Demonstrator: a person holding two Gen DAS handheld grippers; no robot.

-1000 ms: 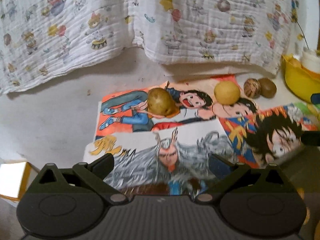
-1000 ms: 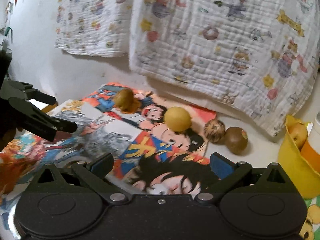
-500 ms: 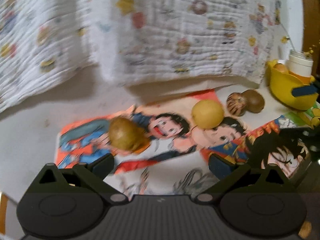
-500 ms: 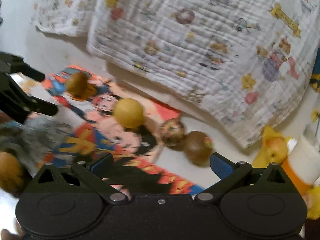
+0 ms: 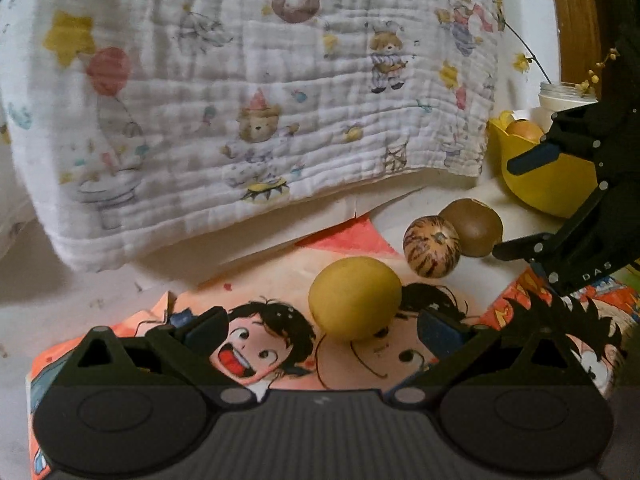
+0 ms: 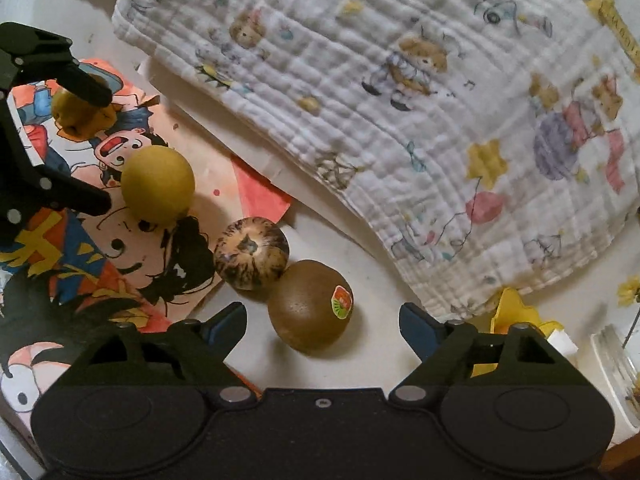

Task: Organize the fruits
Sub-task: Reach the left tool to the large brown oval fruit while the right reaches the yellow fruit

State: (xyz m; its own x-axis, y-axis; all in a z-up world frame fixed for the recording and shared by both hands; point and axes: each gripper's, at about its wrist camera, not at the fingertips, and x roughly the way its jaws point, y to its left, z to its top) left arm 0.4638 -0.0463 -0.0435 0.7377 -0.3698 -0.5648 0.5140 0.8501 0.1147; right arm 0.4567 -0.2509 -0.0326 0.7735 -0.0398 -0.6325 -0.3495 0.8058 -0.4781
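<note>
Letters "DAS" show on the right gripper [image 5: 560, 216] at three o'clock of the left view; the kiwi [image 6: 310, 306] wears a red-green sticker, its print too small to read. Both claws have swung right since a moment ago. The right gripper, jaws spread, now frames the kiwi, which touches the striped fruit [image 6: 251, 253] at its ten o'clock. The left gripper [image 5: 320, 330], also spread, closes on the yellow fruit [image 5: 355, 298] lying on the cartoon poster [image 5: 276, 344]. A printed blanket [image 6: 400, 100] hangs behind; the yellow bowl [image 5: 548, 188] sits at two o'clock.
</note>
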